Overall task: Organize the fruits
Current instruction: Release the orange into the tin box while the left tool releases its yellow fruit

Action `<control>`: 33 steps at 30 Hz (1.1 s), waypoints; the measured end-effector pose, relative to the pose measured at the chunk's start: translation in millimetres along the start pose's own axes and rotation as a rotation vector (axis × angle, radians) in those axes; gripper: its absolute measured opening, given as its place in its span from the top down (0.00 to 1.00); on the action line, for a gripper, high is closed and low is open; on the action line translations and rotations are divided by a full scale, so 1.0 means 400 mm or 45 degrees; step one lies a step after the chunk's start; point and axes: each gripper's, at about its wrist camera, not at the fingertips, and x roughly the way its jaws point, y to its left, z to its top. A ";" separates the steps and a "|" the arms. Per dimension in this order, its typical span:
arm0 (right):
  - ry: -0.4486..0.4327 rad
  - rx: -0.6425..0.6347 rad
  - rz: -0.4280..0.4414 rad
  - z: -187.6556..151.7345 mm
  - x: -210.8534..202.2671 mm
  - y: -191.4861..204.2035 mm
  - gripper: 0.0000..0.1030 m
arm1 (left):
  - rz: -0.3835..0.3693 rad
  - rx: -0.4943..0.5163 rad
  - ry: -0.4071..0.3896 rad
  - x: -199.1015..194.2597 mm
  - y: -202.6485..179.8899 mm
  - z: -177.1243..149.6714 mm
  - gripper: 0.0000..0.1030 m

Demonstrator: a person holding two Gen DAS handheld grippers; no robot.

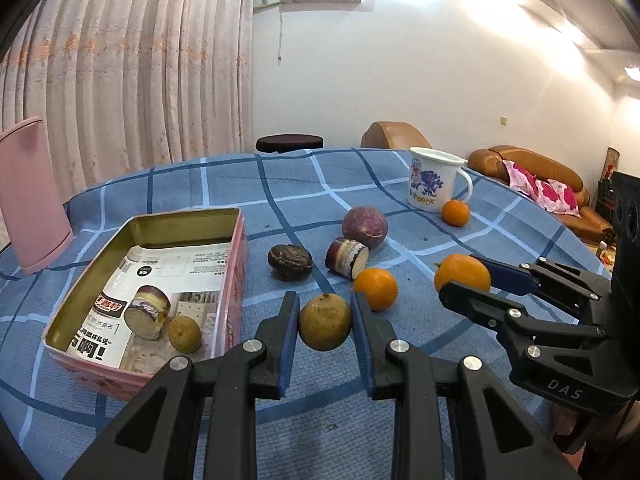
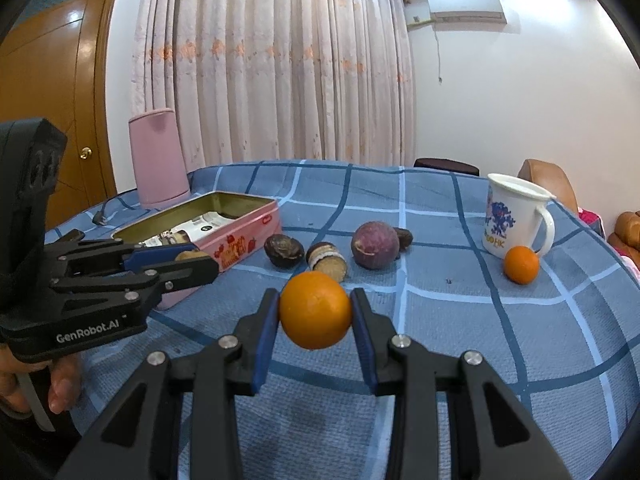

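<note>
My left gripper (image 1: pixel 325 304) is shut on a yellow-brown round fruit (image 1: pixel 325 324), held above the cloth just right of the pink tin box (image 1: pixel 239 248). The tin holds a cut purple-skinned piece (image 1: pixel 147 312) and a small yellow fruit (image 1: pixel 184 334). My right gripper (image 2: pixel 315 298) is shut on an orange (image 2: pixel 315 312), lifted off the table. In the right wrist view the left gripper (image 2: pixel 202 258) hangs beside the tin (image 2: pixel 248 236). On the cloth lie another orange (image 1: pixel 376 289), a dark wrinkled fruit (image 1: pixel 290 262), a cut piece (image 1: pixel 347 258) and a purple round fruit (image 1: pixel 365 227).
A white printed mug (image 1: pixel 434 180) stands at the far right of the table (image 1: pixel 280 184) with a small orange (image 1: pixel 455 213) against it. A pink container (image 1: pixel 28 196) stands at the far left. Behind the purple fruit a second dark fruit (image 2: pixel 404 238) shows.
</note>
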 end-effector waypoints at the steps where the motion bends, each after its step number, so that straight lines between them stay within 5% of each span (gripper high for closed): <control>1: -0.004 -0.001 0.000 -0.001 -0.002 -0.001 0.63 | -0.001 -0.004 -0.008 -0.003 0.002 0.000 0.73; 19: 0.012 -0.050 0.010 0.017 0.002 0.019 0.62 | 0.024 -0.048 -0.059 -0.035 0.040 0.014 0.73; 33: 0.017 -0.167 0.120 0.134 0.047 0.106 0.62 | 0.102 -0.117 -0.072 -0.059 0.139 0.043 0.73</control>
